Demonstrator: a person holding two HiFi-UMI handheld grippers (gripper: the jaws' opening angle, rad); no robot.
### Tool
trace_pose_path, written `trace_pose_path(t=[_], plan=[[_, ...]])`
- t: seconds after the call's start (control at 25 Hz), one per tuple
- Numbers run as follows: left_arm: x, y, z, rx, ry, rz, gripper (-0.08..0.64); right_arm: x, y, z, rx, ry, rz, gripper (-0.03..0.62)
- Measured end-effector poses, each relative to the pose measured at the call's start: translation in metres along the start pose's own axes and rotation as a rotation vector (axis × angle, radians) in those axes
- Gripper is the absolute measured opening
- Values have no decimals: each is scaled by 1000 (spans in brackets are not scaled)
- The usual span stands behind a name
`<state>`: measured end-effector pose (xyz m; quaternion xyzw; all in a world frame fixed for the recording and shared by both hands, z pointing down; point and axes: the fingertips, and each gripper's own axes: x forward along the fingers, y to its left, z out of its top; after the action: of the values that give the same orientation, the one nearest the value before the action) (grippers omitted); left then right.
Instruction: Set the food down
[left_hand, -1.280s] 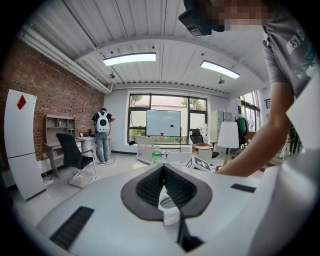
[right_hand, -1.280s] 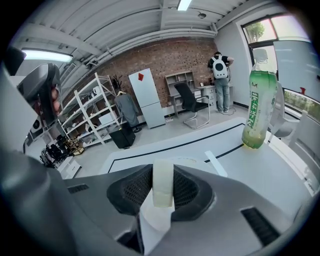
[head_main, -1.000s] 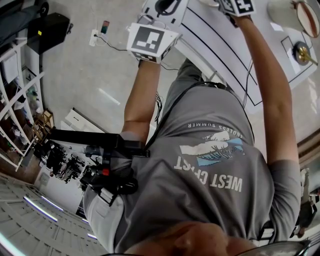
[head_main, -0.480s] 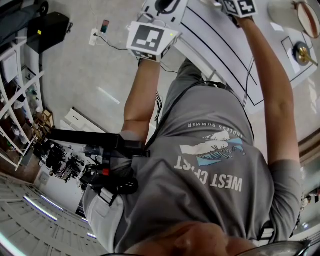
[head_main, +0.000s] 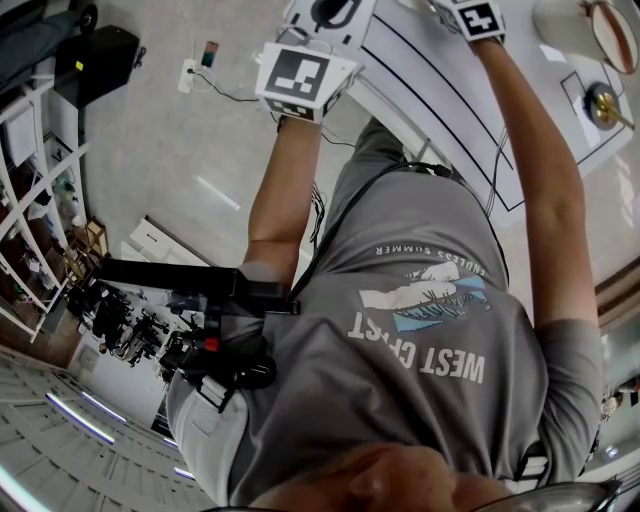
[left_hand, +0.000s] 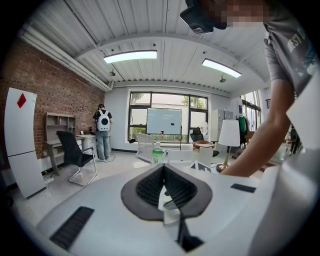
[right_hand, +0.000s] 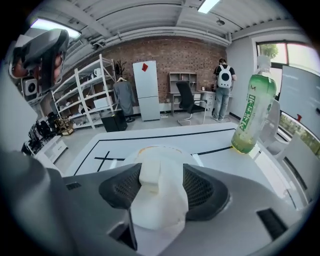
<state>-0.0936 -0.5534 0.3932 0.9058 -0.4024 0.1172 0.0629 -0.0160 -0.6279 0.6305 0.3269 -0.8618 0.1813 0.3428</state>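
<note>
Well, I'm watching the right gripper hanging tilted down over the white table, and its jaws have just been opening. They are standing wide apart now, with the pale, soft piece of food lying between the dark pads rather than being squeezed by them, as far as I am making out. Just beyond the food a round plate is showing on the table, and I'm judging that the food is coming down onto it or right beside it. I cannot tell whether it is already resting there or sagging against the gripper. A green bottle is standing well apart to the right. The left gripper is idling off to the side with its jaws pressed together and nothing caught between them. So I'm reckoning the task is nearly through: the release is happening, and what is remaining is drawing the right gripper back and up cleanly, so the food is settling in place and not clinging to a pad.
</note>
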Motion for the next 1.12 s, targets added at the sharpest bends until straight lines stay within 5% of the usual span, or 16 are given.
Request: trace_pose_path(t=[0.4,0.88,1.0,1.12], plan=[[4,6,-8,8,-2,-2,8,-7,-12,12,-16,-75,-70,238],[2,2,5,28,-22,-2,8,-48,27,75,-19,-270,37,230],[0,4,8,30,-30,5,8,-71,35,94,1,-352,61,28],[-3,7,11,26,-41,13,8,-107,46,122,1,-456,71,8]])
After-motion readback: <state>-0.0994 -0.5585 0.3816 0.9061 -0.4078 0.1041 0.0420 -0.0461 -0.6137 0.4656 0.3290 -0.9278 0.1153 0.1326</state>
